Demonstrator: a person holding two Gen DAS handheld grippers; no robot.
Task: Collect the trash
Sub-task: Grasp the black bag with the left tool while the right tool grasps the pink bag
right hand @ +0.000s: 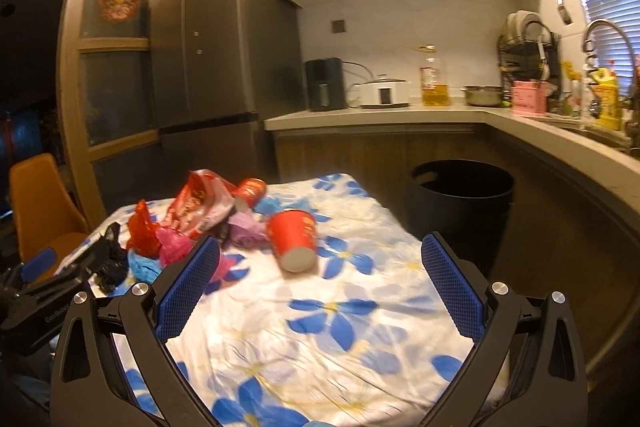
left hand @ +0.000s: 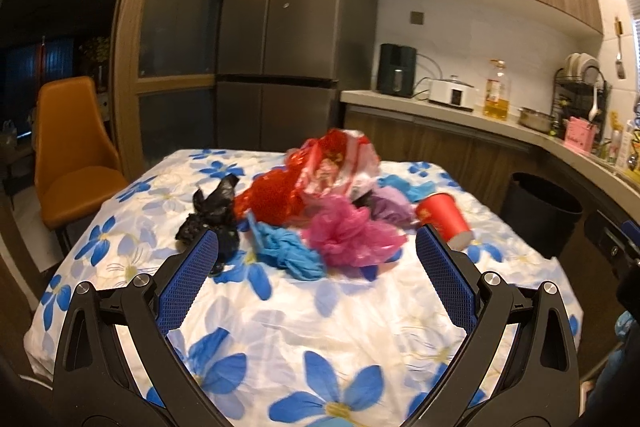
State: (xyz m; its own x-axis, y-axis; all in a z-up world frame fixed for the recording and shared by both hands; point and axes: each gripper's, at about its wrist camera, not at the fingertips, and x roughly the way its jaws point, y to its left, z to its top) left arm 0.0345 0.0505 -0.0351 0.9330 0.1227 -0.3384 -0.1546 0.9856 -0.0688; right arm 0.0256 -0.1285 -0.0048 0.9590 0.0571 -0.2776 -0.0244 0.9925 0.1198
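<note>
Your left claw (left hand: 316,247) hangs spread wide over the bench (left hand: 360,327), nothing between its blue, dimpled pads. Your right claw (right hand: 320,251) is spread and bare too.

The bench wears a soft, rumpled white cloth printed with blue flowers. The trash sits heaped toward 12 o'clock from the left claw: a crinkly black bag (left hand: 212,215), a twisted blue bag (left hand: 288,247), a frilly pink bag (left hand: 352,231), a glossy red-and-white snack wrapper (left hand: 340,163) on top, and a crumpled purple bag (left hand: 392,203) half buried behind.

A smooth red paper cup (right hand: 294,235) lies on its side at 11 o'clock from the right claw, long axis running near to far, white base toward you. A second red cup (right hand: 250,191) is partly hidden behind the wrapper.

The round black bin (right hand: 464,195) stands on the floor at 1 o'clock, beside the bench's far corner; its base is cut off by the bench.
</note>
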